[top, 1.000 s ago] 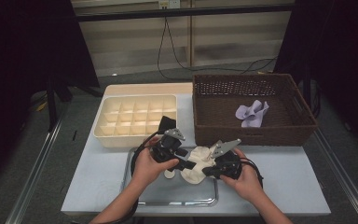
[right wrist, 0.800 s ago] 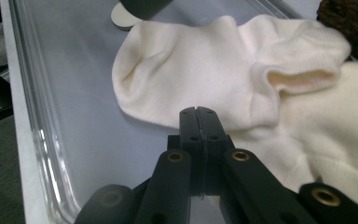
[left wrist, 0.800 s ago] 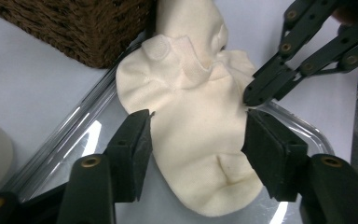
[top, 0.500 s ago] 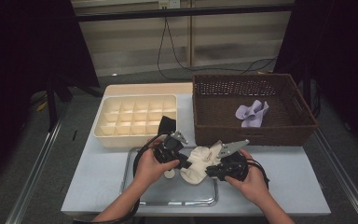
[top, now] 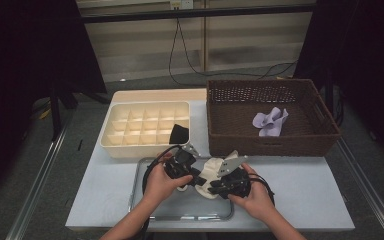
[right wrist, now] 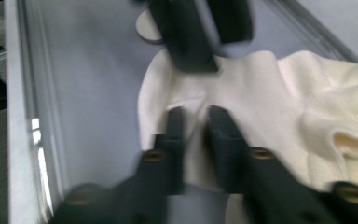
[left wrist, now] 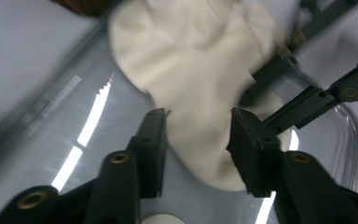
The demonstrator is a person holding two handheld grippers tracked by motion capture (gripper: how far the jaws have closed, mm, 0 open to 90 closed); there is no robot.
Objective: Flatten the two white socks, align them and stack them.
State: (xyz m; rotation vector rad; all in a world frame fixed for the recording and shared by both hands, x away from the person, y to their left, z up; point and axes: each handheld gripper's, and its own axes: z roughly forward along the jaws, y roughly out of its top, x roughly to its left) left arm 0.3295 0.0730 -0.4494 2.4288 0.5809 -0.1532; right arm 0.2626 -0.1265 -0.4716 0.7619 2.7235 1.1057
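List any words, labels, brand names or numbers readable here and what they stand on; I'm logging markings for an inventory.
None can be read.
The cream knitted sock, the silver metal tray, the cream plastic divided box and the brown wicker basket bear no visible text.
The small white plate on the far bar is too small to read.

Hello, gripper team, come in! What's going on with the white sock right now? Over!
Left gripper astride cream knitted sock, jaws just reopened. Right gripper pinching its edge. Sock on shiny metal tray. Nothing blocking.
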